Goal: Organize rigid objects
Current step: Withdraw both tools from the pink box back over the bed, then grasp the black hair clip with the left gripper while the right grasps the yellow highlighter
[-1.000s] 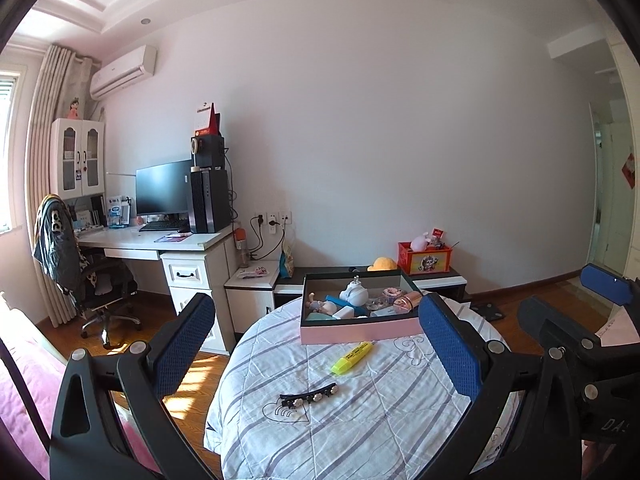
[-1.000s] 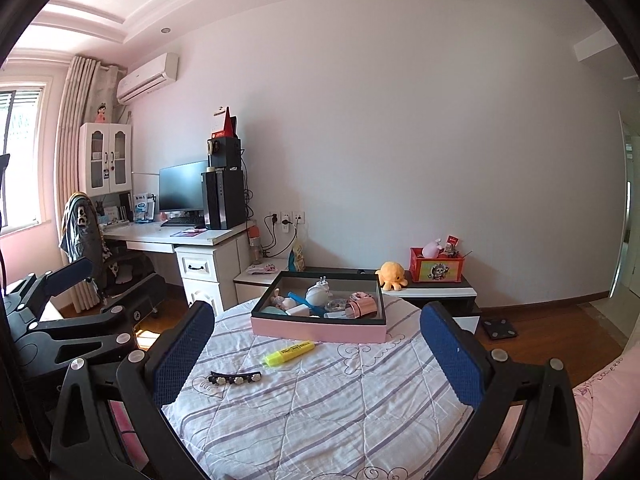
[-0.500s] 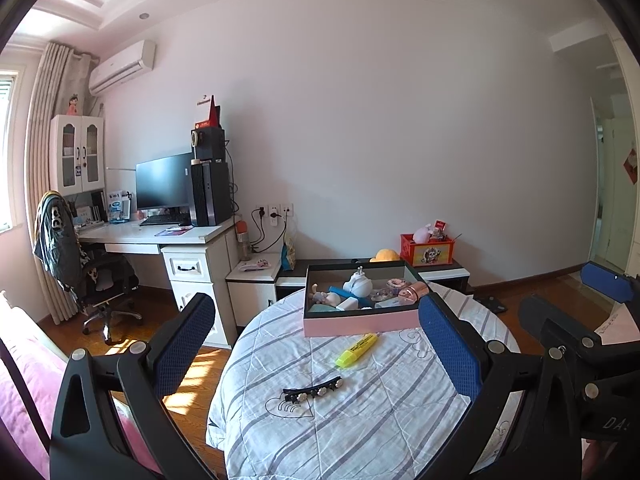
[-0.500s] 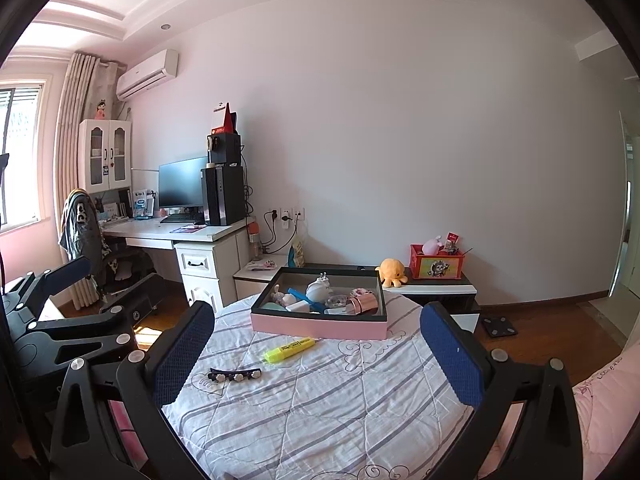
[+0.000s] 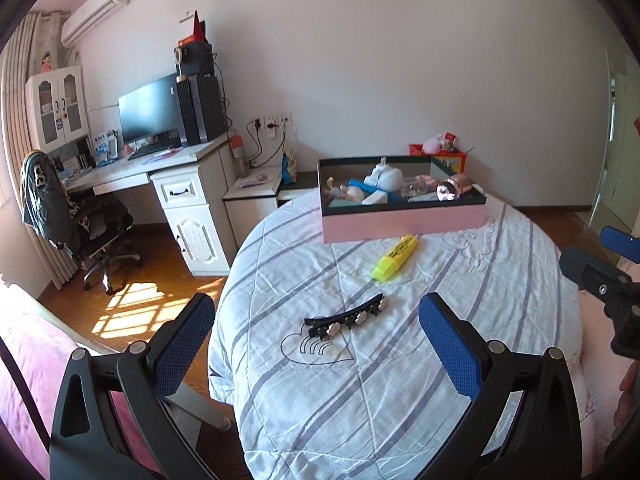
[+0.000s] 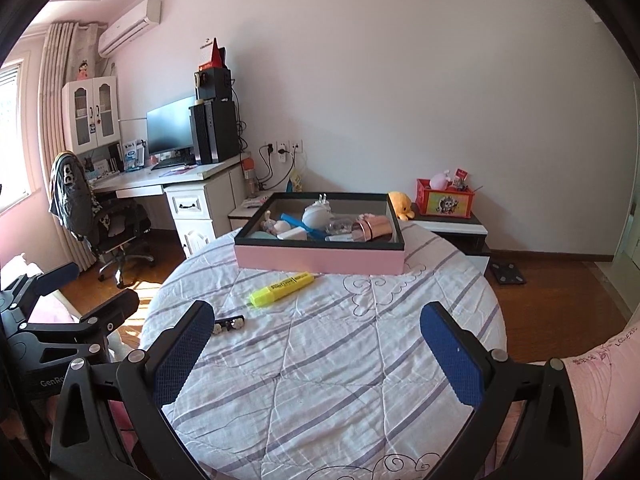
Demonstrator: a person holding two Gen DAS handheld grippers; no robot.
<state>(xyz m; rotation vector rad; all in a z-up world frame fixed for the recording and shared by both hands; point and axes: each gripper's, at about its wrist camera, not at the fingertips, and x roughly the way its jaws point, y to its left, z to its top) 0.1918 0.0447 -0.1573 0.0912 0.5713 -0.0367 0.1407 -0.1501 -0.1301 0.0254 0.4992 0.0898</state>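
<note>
Left gripper (image 5: 316,336), jaws spread wide and holding nothing, hovers above the near part of a round table (image 5: 400,400) covered by a striped quilt. Between its blue pads (image 5: 184,344) lies a black hair clip (image 5: 346,318) set with pale stones, flat on the quilt and touching neither pad. Beyond the clip, apart from it, a yellow highlighter (image 5: 396,258) lies at a slant, its far end just beside the front wall of a pink box (image 5: 404,222). The box sits at the far side of the table and holds a white round item, a blue piece, a small doll and a copper-coloured cylinder.

Right gripper (image 6: 316,344), jaws likewise spread and holding nothing, hovers over the near part of the table (image 6: 340,380). In the right wrist view the clip (image 6: 229,324) is partly hidden behind the left pad (image 6: 182,354); the highlighter (image 6: 282,289) lies before the box (image 6: 320,258). The left gripper (image 6: 68,320) shows at the left edge, off the table.

Background: desk (image 6: 168,178) with monitor, chair (image 6: 104,220), red crate (image 6: 446,200), yellow plush (image 6: 400,204).
</note>
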